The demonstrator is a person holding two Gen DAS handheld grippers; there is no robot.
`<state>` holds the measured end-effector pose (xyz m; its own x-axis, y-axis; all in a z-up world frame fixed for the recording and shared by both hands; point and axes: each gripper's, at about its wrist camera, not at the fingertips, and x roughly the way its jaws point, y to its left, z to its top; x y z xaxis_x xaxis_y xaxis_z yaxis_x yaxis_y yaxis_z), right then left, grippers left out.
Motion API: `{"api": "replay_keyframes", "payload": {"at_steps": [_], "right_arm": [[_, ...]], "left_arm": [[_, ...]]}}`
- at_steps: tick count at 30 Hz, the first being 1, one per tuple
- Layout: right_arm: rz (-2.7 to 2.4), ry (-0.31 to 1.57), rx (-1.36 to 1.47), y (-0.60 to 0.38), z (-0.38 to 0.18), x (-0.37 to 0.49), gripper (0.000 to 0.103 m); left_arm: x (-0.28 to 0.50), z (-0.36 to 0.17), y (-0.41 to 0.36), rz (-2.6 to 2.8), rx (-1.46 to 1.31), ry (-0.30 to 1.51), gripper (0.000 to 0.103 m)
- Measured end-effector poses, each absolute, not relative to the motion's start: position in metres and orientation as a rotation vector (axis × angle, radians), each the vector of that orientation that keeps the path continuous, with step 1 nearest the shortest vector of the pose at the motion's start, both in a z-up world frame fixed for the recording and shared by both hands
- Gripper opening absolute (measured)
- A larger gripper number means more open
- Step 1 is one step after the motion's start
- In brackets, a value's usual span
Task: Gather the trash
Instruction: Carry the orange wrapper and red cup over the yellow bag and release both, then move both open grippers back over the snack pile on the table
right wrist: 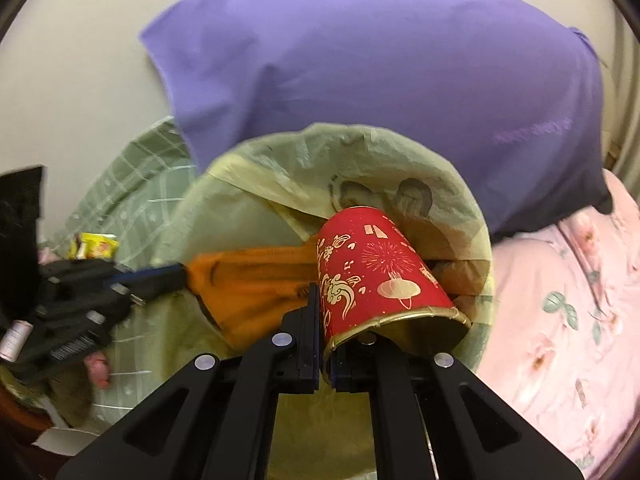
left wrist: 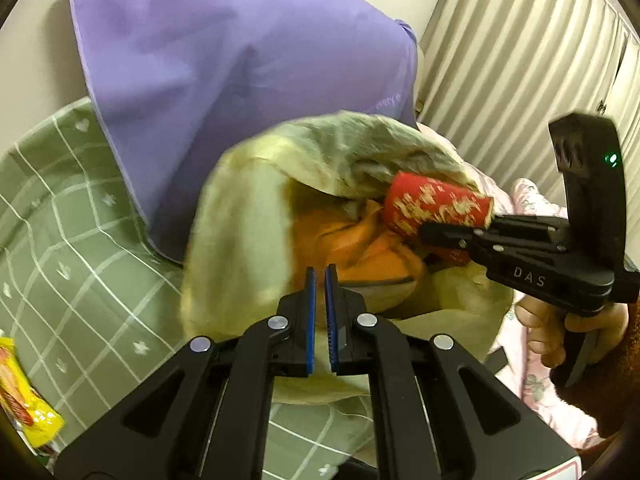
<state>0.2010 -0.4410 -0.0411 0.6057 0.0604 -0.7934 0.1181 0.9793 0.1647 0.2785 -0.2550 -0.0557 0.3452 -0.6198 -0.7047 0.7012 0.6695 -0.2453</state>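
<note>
A pale yellow-green trash bag (left wrist: 240, 216) (right wrist: 256, 184) lies open on the bed. An orange wrapper (left wrist: 352, 248) (right wrist: 256, 276) lies in its mouth. My right gripper (right wrist: 326, 320) (left wrist: 428, 232) is shut on the rim of a red paper cup with gold print (right wrist: 376, 272) (left wrist: 436, 208) and holds it at the bag's mouth. My left gripper (left wrist: 320, 280) is almost shut with a narrow gap between its blue pads. In the right wrist view (right wrist: 180, 274) its fingertips touch the orange wrapper's edge; whether it grips the wrapper or the bag is unclear.
A purple pillow (left wrist: 224, 52) (right wrist: 380, 72) leans behind the bag. A green checked sheet (left wrist: 72, 240) covers the left. A yellow snack wrapper (left wrist: 24, 396) (right wrist: 96, 246) lies at the left. A pink floral quilt (right wrist: 568, 320) lies right. Curtains (left wrist: 520, 52) hang at the back.
</note>
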Motion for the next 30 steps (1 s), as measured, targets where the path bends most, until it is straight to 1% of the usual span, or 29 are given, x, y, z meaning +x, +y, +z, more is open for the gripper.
{"api": "replay_keyframes", "payload": {"at_steps": [3, 8, 11, 12, 13, 14, 15, 16, 18, 20, 24, 26, 28, 30], "right_arm": [[0.025, 0.91, 0.262, -0.441, -0.04, 0.204, 0.005], [0.066, 0.892, 0.195, -0.417, -0.029, 0.214, 0.005], [0.075, 0.912, 0.131, -0.403, -0.026, 0.215, 0.008], [0.074, 0.911, 0.112, -0.4, -0.025, 0.213, 0.011], [0.072, 0.908, 0.1, -0.398, -0.024, 0.21, 0.02], [0.07, 0.906, 0.093, -0.396, -0.022, 0.207, 0.027], [0.074, 0.899, 0.098, -0.394, -0.019, 0.204, 0.039], [0.078, 0.891, 0.107, -0.394, -0.018, 0.2, 0.042], [0.061, 0.886, 0.118, -0.392, -0.014, 0.193, 0.042], [0.035, 0.884, 0.114, -0.388, -0.011, 0.186, 0.042], [-0.003, 0.853, 0.091, -0.378, 0.0, 0.169, 0.042], [-0.028, 0.822, 0.069, -0.372, 0.006, 0.161, 0.042], [-0.047, 0.776, 0.056, -0.365, 0.014, 0.152, 0.042], [-0.046, 0.729, 0.056, -0.355, 0.021, 0.146, 0.042]], "left_arm": [[0.292, -0.055, -0.251, -0.829, 0.149, 0.849, 0.004], [0.305, -0.046, -0.241, -0.807, 0.136, 0.847, 0.004], [0.302, -0.04, -0.23, -0.807, 0.091, 0.846, 0.003], [0.301, -0.039, -0.234, -0.806, 0.083, 0.849, 0.004], [0.299, -0.038, -0.232, -0.804, 0.076, 0.851, 0.004], [0.296, -0.037, -0.229, -0.802, 0.071, 0.852, 0.004], [0.293, -0.036, -0.226, -0.8, 0.07, 0.851, 0.004], [0.29, -0.034, -0.223, -0.797, 0.067, 0.849, 0.004], [0.285, -0.032, -0.217, -0.788, 0.051, 0.849, 0.005], [0.277, -0.029, -0.21, -0.776, 0.038, 0.849, 0.009], [0.267, -0.029, -0.193, -0.748, 0.024, 0.834, 0.021], [0.261, -0.027, -0.181, -0.735, 0.013, 0.82, 0.026], [0.252, -0.022, -0.165, -0.713, 0.011, 0.789, 0.036], [0.245, -0.016, -0.153, -0.69, 0.021, 0.76, 0.04]]}}
